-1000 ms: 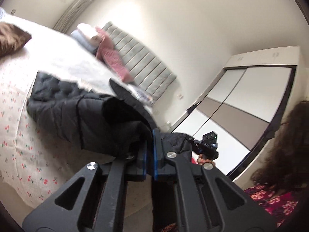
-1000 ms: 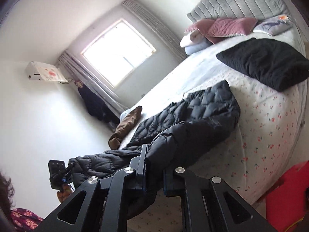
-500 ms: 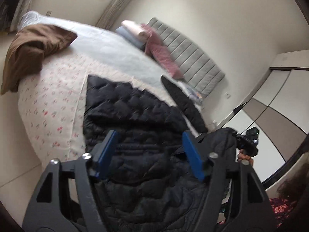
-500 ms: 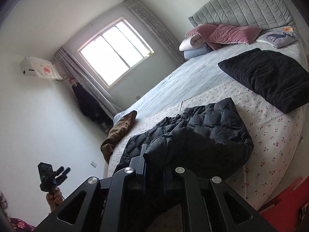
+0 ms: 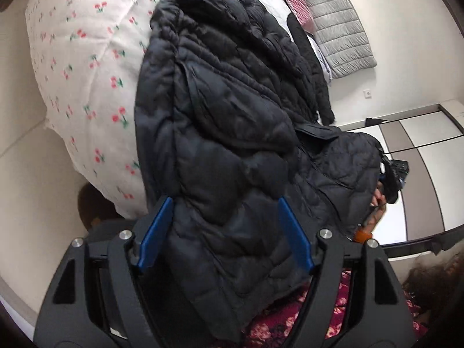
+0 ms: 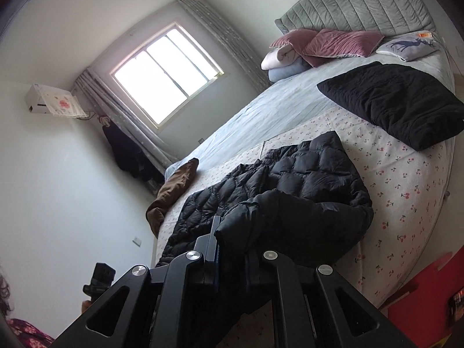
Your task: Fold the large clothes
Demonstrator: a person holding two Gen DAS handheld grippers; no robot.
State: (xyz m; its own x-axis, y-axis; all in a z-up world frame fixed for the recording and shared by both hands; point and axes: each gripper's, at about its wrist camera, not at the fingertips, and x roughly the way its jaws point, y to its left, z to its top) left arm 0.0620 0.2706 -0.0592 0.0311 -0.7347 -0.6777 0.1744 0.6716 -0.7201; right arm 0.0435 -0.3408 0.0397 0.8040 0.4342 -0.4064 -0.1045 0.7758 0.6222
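A black quilted puffer jacket point(image 5: 232, 116) lies over the foot of the bed and hangs off its edge; it also shows in the right wrist view point(image 6: 290, 197). My left gripper point(image 5: 224, 232) is open, its blue pads point(image 5: 155, 232) apart on either side of the hanging jacket, gripping nothing. My right gripper point(image 6: 232, 249) is shut on a fold of the jacket near the bed edge. The right gripper also shows in the left wrist view point(image 5: 393, 174), at the jacket's far side.
The bed has a cherry-print sheet point(image 6: 406, 179), a black cushion point(image 6: 400, 101), pink pillows point(image 6: 333, 43) and a grey headboard point(image 6: 362, 3). A brown garment point(image 6: 171, 194) lies at the bed's left edge. A wardrobe point(image 5: 429, 174) stands beyond. A red object point(image 6: 429, 295) sits on the floor.
My left gripper let go of the jacket, opened and dropped low over the hanging part. My right gripper stayed shut on the jacket, which now lies lower on the bed.
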